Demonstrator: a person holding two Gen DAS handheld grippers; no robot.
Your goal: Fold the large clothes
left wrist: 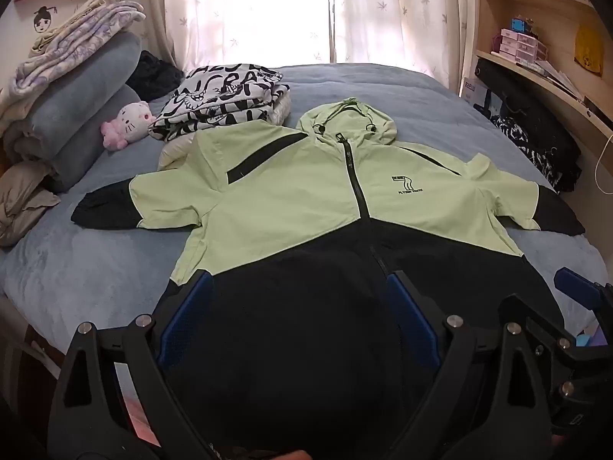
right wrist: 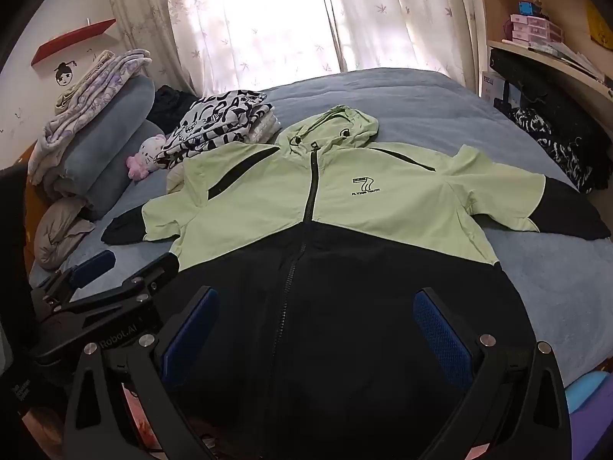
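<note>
A light-green and black hooded zip jacket [left wrist: 291, 199] lies flat, front up, on the blue bed, sleeves spread, hood toward the window; it also shows in the right wrist view [right wrist: 345, 207]. My left gripper [left wrist: 300, 287] is open and empty, its blue-padded fingers hovering over the jacket's black lower part near the hem. My right gripper [right wrist: 316, 303] is open and empty, over the same black part. The left gripper [right wrist: 130, 264] shows at the left of the right wrist view, and the right gripper's fingers [left wrist: 578, 287] show at the right of the left wrist view.
A folded black-and-white printed garment [left wrist: 226, 99] lies behind the left shoulder. A pink and white plush [left wrist: 128, 122] and stacked blankets [left wrist: 76, 88] sit at the left. Wooden shelves [left wrist: 544, 50] and a dark bag [left wrist: 536, 130] stand at the right. Curtains [left wrist: 306, 7] hang behind.
</note>
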